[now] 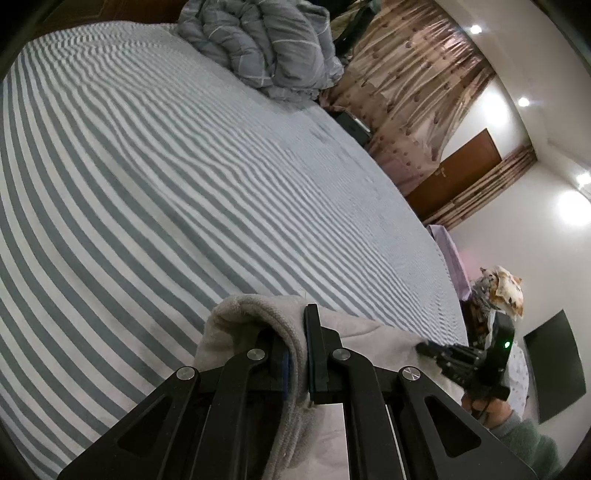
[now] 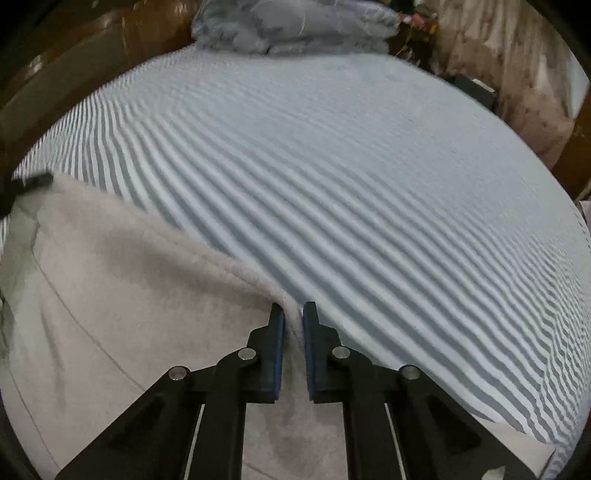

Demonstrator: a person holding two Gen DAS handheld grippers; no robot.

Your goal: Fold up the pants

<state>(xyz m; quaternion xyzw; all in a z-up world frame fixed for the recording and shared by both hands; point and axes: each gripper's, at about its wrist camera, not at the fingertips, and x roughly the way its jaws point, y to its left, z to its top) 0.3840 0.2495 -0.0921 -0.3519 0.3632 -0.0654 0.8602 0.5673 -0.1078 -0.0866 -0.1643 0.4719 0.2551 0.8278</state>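
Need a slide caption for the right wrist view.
Right hand-held gripper pinches the edge of grey pants on a striped bedspread.

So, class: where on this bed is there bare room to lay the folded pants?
The striped sheet lies bare between the grey fleece pants and the crumpled grey quilt; the near corner is crowded.
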